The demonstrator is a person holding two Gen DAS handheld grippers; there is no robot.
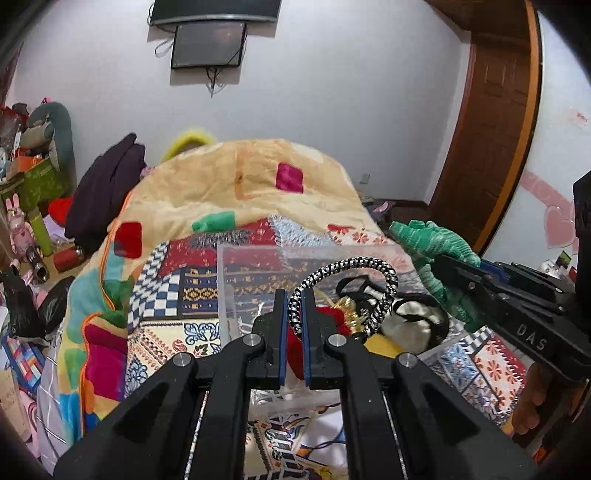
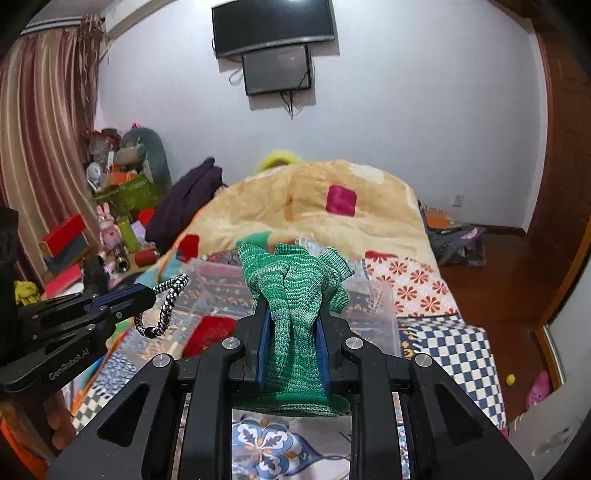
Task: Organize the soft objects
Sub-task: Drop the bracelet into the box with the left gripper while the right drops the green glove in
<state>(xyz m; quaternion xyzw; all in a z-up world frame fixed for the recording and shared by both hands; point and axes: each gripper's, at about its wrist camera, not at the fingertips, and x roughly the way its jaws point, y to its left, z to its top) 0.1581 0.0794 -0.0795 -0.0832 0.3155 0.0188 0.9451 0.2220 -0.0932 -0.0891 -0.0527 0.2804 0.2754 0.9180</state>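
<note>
My left gripper [image 1: 294,314] is shut on a black-and-white braided cord loop [image 1: 354,269] with a gold fitting, held over a clear plastic box [image 1: 236,266] on the bed. The box holds a red soft item [image 1: 328,317] and a cream pouch with black straps [image 1: 410,321]. My right gripper [image 2: 291,325] is shut on a green knitted glove [image 2: 295,291], held above the same box [image 2: 384,321]. The glove also shows in the left wrist view [image 1: 428,240], and the cord in the right wrist view [image 2: 166,302].
The bed carries a patchwork sheet [image 2: 417,280] and a bunched yellow blanket [image 1: 240,177]. A dark garment [image 1: 107,188] lies at its left. Cluttered toys and boxes [image 2: 122,192] stand left; a wooden door [image 1: 491,140] is right. Screens [image 2: 273,33] hang on the wall.
</note>
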